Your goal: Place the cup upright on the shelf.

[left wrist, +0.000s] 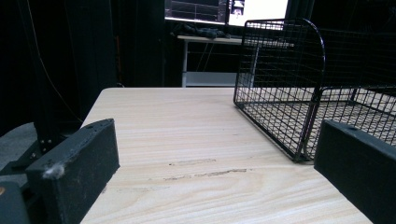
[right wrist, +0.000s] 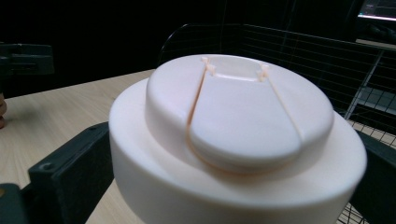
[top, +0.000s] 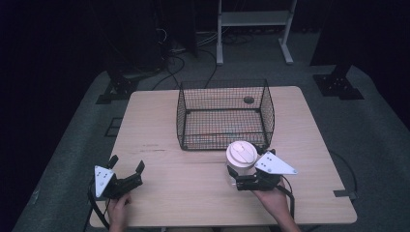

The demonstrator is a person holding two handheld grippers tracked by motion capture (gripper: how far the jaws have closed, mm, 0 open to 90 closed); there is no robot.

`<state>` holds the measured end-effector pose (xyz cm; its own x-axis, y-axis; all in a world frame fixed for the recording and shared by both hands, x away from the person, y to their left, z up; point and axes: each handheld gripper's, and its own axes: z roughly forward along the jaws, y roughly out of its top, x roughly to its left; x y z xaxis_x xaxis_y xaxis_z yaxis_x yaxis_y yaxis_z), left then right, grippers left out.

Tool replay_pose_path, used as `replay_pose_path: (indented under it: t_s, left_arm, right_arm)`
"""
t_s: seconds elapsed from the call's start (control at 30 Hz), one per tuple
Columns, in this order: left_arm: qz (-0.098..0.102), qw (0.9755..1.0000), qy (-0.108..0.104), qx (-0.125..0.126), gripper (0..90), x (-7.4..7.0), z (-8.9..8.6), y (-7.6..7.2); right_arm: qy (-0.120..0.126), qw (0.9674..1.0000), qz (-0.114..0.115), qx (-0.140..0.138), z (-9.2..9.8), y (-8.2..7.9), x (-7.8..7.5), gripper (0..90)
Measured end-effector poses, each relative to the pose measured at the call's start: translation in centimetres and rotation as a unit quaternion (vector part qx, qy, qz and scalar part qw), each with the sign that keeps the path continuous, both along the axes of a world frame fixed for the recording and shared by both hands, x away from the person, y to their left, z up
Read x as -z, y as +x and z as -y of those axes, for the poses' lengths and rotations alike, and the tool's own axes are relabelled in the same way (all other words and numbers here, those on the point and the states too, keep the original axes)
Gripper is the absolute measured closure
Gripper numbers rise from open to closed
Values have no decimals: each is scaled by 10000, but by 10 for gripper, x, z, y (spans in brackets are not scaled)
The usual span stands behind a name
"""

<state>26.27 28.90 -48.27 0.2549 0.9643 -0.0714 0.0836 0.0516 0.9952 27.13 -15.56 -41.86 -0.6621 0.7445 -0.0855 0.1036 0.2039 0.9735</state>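
A white cup with a domed lid (top: 241, 153) sits between the jaws of my right gripper (top: 243, 167), which is shut on it just in front of the wire basket's right front corner. In the right gripper view the lid (right wrist: 238, 135) looms close, with a black jaw at each side. I cannot tell whether the cup touches the table. The black wire basket (top: 222, 140) stands at the table's middle back and looks empty. My left gripper (top: 126, 164) rests open near the front left edge, with nothing between its jaws, and its view (left wrist: 217, 140) looks along the bare wood toward the basket (left wrist: 280, 70).
The light wooden table (top: 159, 159) has a dark round hole (top: 248, 100) behind the basket. A white rack (top: 254, 19), cables and black stand bases (top: 116, 89) are on the floor beyond the table. Lit monitors (left wrist: 224, 9) glow in the background.
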Motion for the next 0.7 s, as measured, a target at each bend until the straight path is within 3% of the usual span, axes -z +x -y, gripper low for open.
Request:
replay_pose_path:
  t_s: [0.13, 0.7]
  left_arm:
    - [-1, 10000, 3, -6, 0, 0, 0, 0]
    - [3, 10000, -6, -6, 0, 0, 0, 0]
  right_arm:
    - [-13, 10000, 11, 7, 1, 1, 0, 39]
    - [-71, 9999, -92, -96, 5, 3, -4, 45]
